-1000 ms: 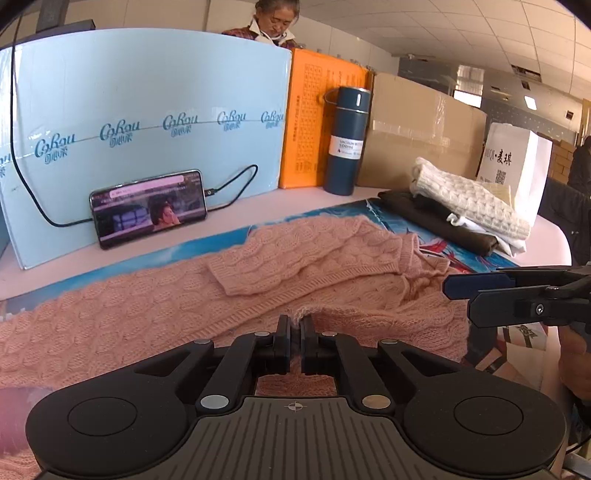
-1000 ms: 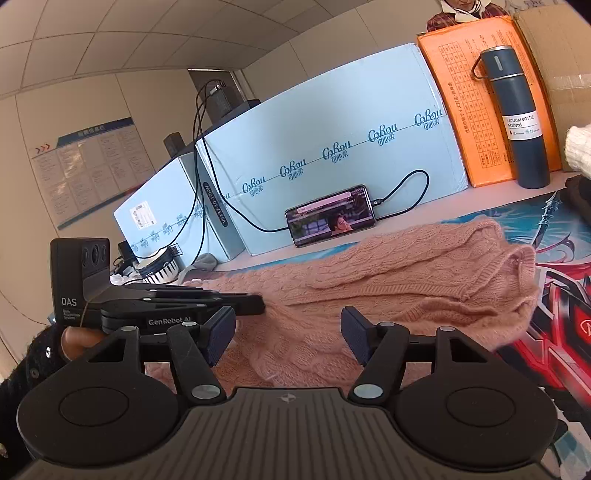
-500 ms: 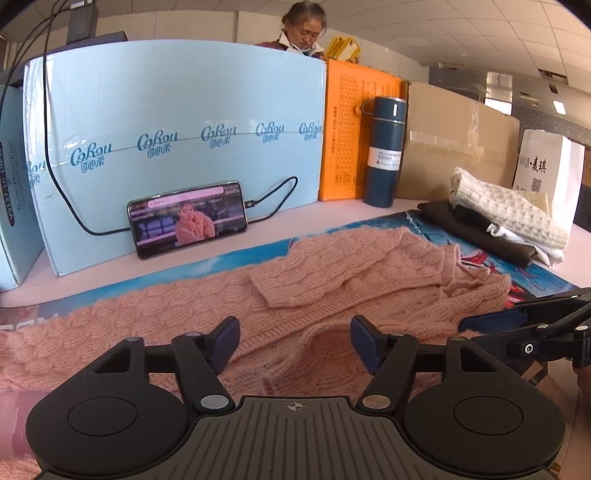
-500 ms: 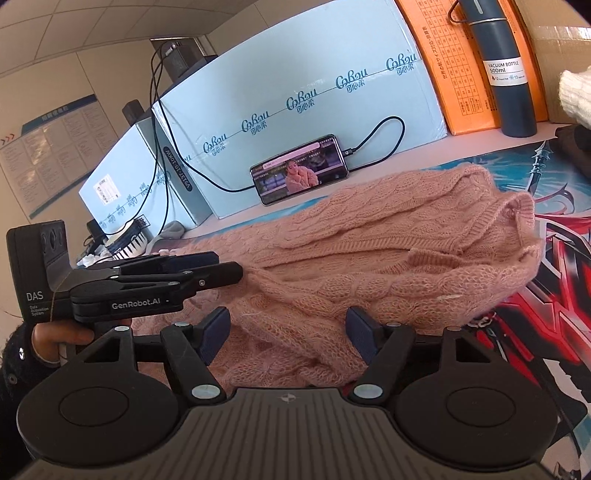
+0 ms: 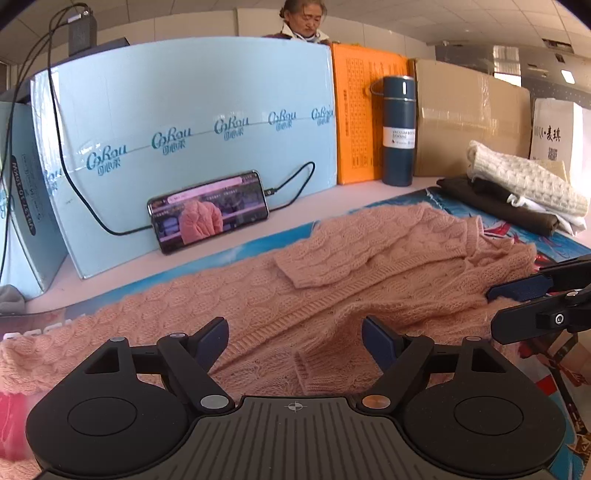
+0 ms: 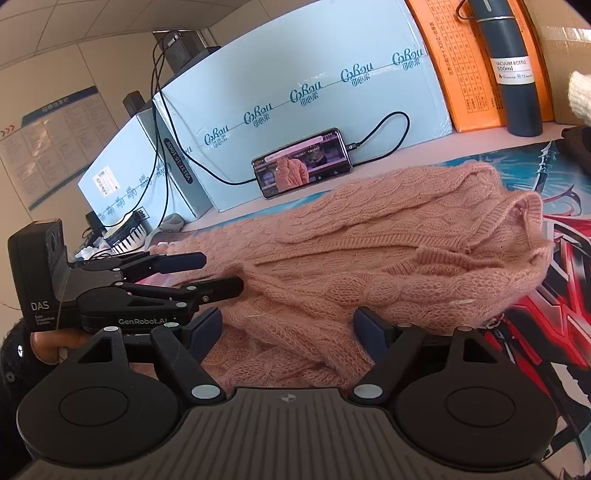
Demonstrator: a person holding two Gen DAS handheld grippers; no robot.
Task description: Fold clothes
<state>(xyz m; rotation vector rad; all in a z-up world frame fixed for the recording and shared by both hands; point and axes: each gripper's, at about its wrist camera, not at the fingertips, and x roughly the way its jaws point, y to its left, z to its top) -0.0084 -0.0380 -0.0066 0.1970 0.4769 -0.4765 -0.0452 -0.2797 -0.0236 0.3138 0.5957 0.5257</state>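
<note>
Sweater (image 5: 369, 273), pink cable knit, lies partly folded on the tabletop (image 5: 229, 240), long axis running left-right across both views, one sleeve laid over the body. Left claw (image 5: 295, 334) and right claw (image 6: 286, 326) both gape wide, holding nothing, each right over the near edge. Neither is clearly closer.

office | ceiling tiles (image 5: 461, 22) | wall notice board (image 6: 48, 144) | cartons (image 5: 469, 118)
</note>
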